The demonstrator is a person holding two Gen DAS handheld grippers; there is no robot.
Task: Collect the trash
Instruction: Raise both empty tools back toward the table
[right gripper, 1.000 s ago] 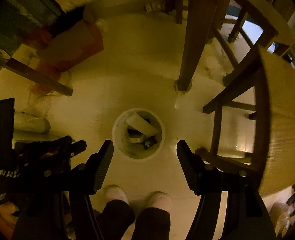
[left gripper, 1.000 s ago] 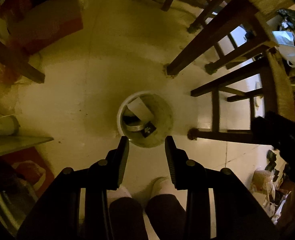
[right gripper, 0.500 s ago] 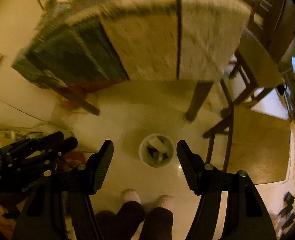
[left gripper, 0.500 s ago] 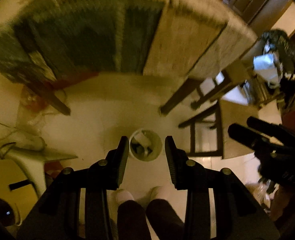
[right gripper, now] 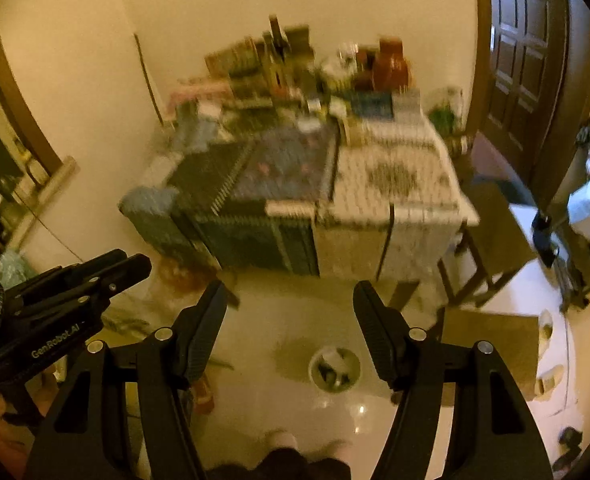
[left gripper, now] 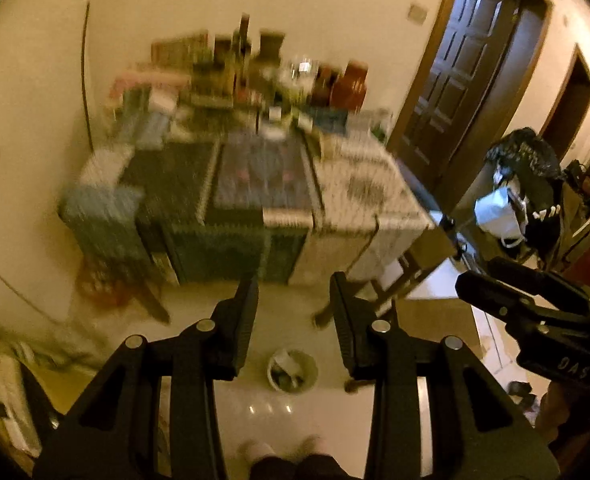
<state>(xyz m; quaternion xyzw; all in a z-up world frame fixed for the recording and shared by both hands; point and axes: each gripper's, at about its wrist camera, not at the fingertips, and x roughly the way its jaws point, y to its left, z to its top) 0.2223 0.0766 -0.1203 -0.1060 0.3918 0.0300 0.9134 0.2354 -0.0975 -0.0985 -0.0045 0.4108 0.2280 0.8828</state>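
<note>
High above the floor, my left gripper (left gripper: 293, 312) has its jaws apart with nothing between them, and my right gripper (right gripper: 290, 316) is spread wider, also holding nothing. In the left wrist view the right gripper shows at the right edge; in the right wrist view the left one shows at the left edge.

Below and between the fingers of each sits the small round waste bin (left gripper: 293, 371) on the pale glossy floor (left gripper: 295, 408), near my feet (left gripper: 283, 450). Inside it I make out a light, crumpled piece leaning against the far wall and some darker bits beneath it; I cannot tell what they are. In the right wrist view the bin (right gripper: 334, 369) lies just beside a wooden chair (right gripper: 491, 344).

Beyond the bin stands a table (left gripper: 263, 200) draped in patterned cloths, dark on the left, pale on the right. Its far edge against the wall is crowded with bottles, jars and boxes, all blurred. A dark panelled door (left gripper: 459, 76) stands to the right, with a white bag (left gripper: 497, 210) hanging near it.
</note>
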